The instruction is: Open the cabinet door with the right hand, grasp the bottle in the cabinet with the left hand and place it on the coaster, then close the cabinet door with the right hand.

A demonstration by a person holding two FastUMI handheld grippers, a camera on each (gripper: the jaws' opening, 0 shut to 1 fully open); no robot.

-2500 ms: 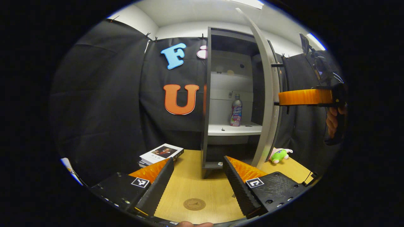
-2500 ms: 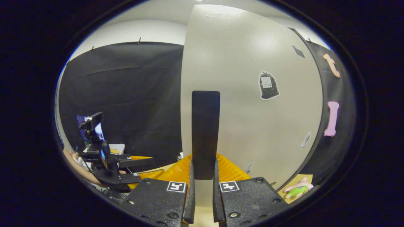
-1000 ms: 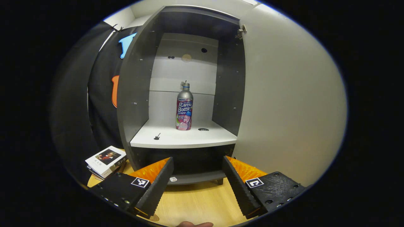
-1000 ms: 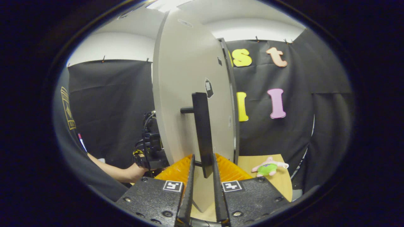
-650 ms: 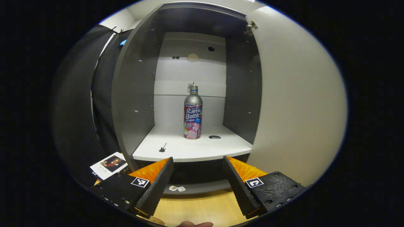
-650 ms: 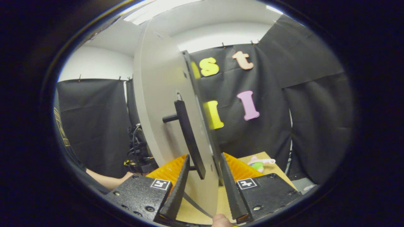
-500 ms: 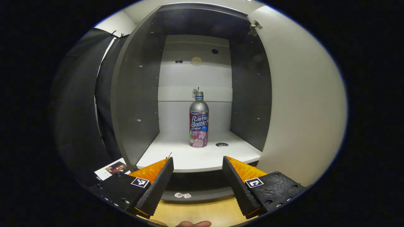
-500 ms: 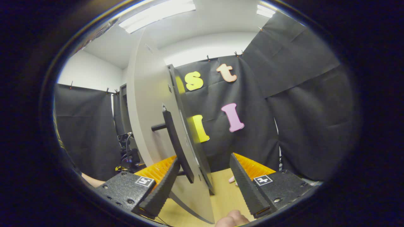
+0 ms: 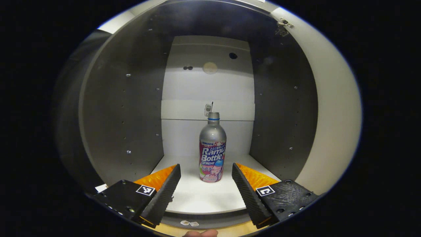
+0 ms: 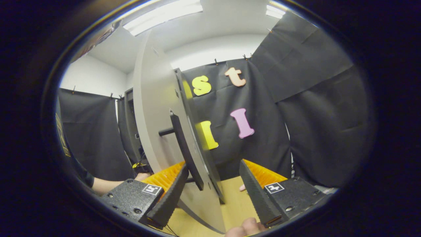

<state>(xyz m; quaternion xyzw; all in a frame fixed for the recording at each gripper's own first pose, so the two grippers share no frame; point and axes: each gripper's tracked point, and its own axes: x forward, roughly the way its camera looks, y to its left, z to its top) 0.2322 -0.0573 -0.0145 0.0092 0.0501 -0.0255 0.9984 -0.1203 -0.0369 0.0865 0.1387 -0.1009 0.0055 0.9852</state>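
A silver bottle (image 9: 212,149) with a pink and purple label stands upright on the white shelf (image 9: 197,197) inside the open grey cabinet (image 9: 125,108). My left gripper (image 9: 206,171) is open at the shelf's front edge, its fingers to either side of the bottle and short of it. In the right gripper view the pale cabinet door (image 10: 154,108) stands swung open, seen nearly edge-on, with its black bar handle (image 10: 182,148). My right gripper (image 10: 213,171) is open with the door's edge and the handle's lower end between its fingers, apart from both.
The open door (image 9: 332,108) fills the right side of the left gripper view. Dark cabinet side walls flank the shelf. A wooden tabletop (image 10: 236,204) lies below the door in the right gripper view, and a person's arm (image 10: 105,186) reaches in at the lower left.
My left gripper has moved from above the table up to the shelf, close to the bottle. My right gripper let go of the door handle and opened; the door swung wide.
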